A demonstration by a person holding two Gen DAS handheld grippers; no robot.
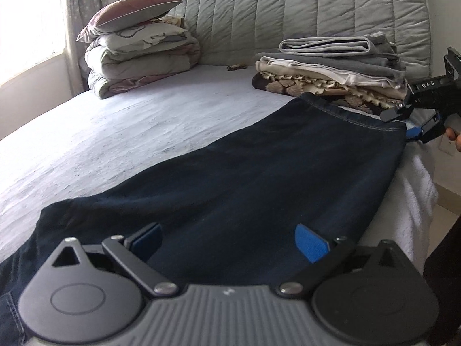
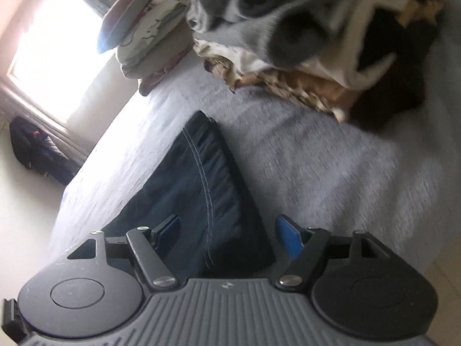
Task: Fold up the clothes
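Note:
Dark blue jeans (image 1: 259, 178) lie stretched along the near edge of the bed. My left gripper (image 1: 229, 243) is open, its blue-padded fingers spread wide just above the jeans at one end. My right gripper (image 2: 229, 235) is open too, with the jeans' stitched hem end (image 2: 198, 178) lying between its fingers. The right gripper also shows in the left wrist view (image 1: 409, 127), at the far hem corner of the jeans, open.
A stack of folded clothes (image 1: 337, 72) sits on the pale bed sheet (image 1: 129, 132) just beyond the hem. A pile of pillows and quilts (image 1: 138, 52) stands at the grey padded headboard (image 1: 288, 8). The bed edge drops off at right (image 1: 417, 190). A window (image 2: 54, 49) is at left.

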